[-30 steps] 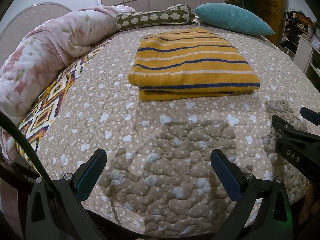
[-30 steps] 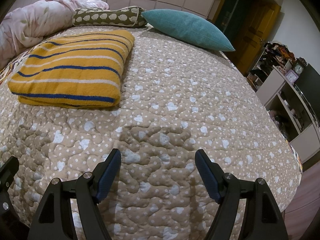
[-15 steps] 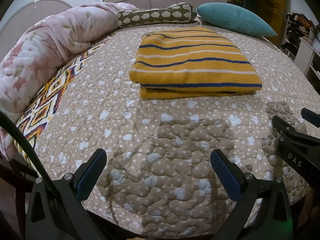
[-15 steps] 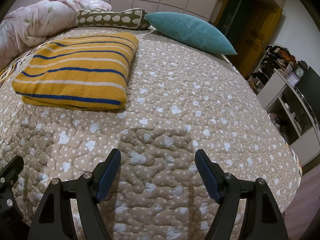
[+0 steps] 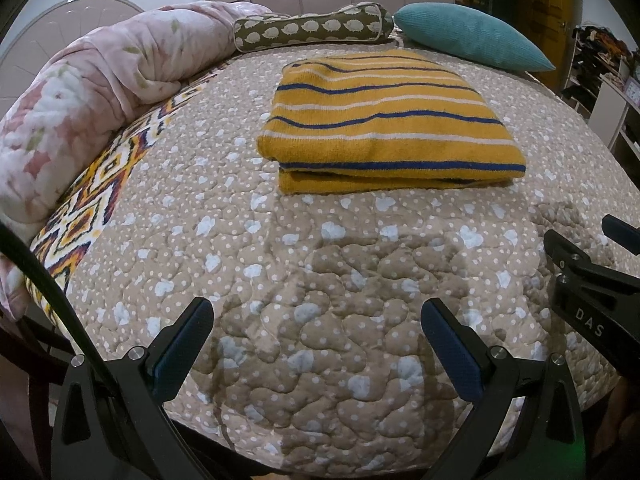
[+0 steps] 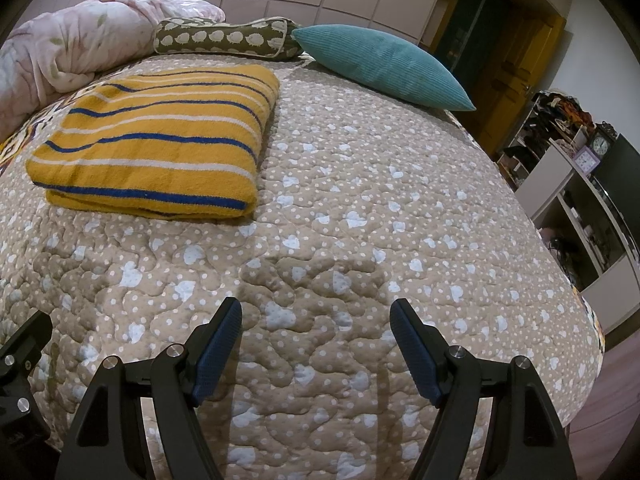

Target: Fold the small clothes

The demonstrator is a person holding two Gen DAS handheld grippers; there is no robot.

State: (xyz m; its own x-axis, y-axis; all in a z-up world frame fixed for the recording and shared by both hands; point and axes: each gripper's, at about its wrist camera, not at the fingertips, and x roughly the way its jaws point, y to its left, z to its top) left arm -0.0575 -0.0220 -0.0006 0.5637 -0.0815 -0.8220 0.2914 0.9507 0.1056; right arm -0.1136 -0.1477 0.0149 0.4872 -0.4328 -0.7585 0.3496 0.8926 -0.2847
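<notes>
Inspector: Left wrist view: your left gripper (image 5: 316, 338) stands spread over the beige quilted heart-print bedspread (image 5: 320, 264), pinching nothing. The folded mustard-yellow knit garment with blue and white stripes (image 5: 384, 120) lies beyond, well apart.

Second: Right wrist view?

Inspector: Your right gripper (image 6: 316, 340) is likewise spread and empty; the garment (image 6: 160, 136) sits upper left, near a teal ribbed cushion (image 6: 380, 64).
</notes>
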